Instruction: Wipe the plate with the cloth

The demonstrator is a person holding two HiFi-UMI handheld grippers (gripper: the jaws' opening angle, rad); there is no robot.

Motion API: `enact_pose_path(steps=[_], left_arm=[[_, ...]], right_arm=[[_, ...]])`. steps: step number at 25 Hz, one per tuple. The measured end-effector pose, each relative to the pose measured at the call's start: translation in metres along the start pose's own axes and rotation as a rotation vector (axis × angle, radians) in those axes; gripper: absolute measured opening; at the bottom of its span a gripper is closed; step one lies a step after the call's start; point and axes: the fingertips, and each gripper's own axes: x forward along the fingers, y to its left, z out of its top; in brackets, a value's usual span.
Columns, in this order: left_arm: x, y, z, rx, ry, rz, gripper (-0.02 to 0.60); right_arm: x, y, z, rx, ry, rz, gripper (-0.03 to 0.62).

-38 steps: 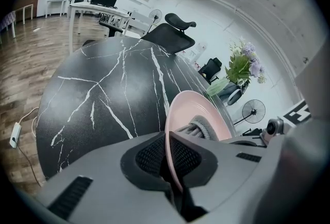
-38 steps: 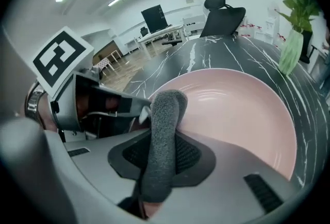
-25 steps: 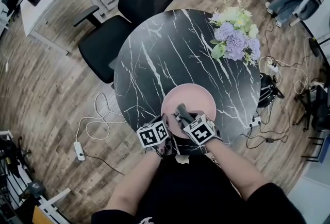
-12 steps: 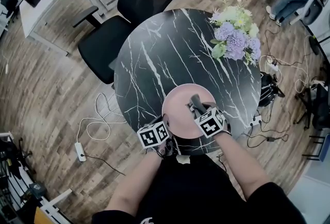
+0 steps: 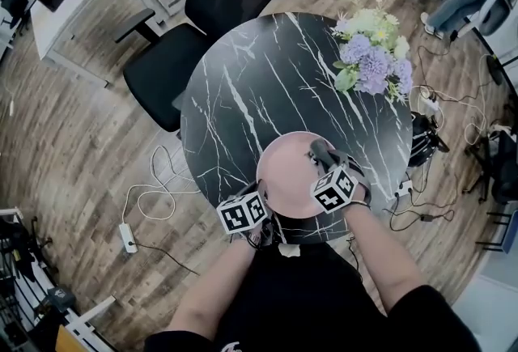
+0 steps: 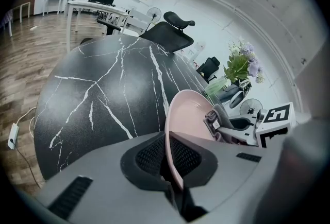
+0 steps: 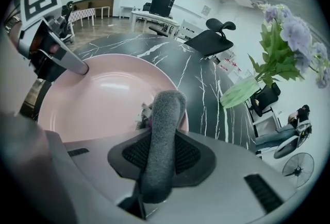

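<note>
A pink plate (image 5: 287,172) lies at the near edge of the round black marble table (image 5: 243,91). My left gripper (image 5: 261,209) is shut on the plate's near left rim (image 6: 172,151), which runs edge-on between its pads. My right gripper (image 5: 322,158) is shut on a rolled grey cloth (image 7: 161,140), and the cloth (image 5: 318,151) rests on the plate's right side near its far rim. In the right gripper view the plate's pink bowl (image 7: 103,97) fills the left, with the left gripper (image 7: 62,58) at its far edge.
A vase of purple and white flowers (image 5: 368,59) stands at the table's far right. A black office chair (image 5: 218,2) is pushed against the far side. Cables and a power strip (image 5: 124,235) lie on the wood floor to the left.
My right gripper has slid the cloth across the plate from its near middle to its right side. The left gripper and the plate have stayed in place.
</note>
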Motion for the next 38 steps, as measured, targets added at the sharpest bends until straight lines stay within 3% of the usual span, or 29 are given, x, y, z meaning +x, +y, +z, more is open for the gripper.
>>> enact_pose_path(steps=[12,16,20,22,33,38], left_arm=[[0.000,0.002,0.000,-0.009,-0.005,0.022,0.029],[0.001,0.001,0.000,-0.008,-0.007,0.016,0.029],[0.003,-0.001,-0.001,-0.008,-0.008,0.010,0.029],[0.004,-0.002,-0.002,-0.009,-0.011,0.007,0.029],[0.003,-0.001,-0.002,-0.014,-0.021,0.020,0.029],[0.003,-0.001,-0.001,-0.019,-0.031,0.027,0.029]], right_arm=[[-0.010,-0.024,0.011,0.134,-0.105,-0.101,0.109],[-0.019,-0.033,0.016,0.275,-0.162,-0.088,0.109],[-0.023,-0.029,0.021,0.616,-0.232,0.077,0.109],[-0.024,-0.016,0.026,0.703,-0.237,0.163,0.109],[-0.033,0.111,0.060,0.616,-0.169,0.517,0.109],[-0.039,0.145,0.053,0.509,-0.124,0.582,0.107]])
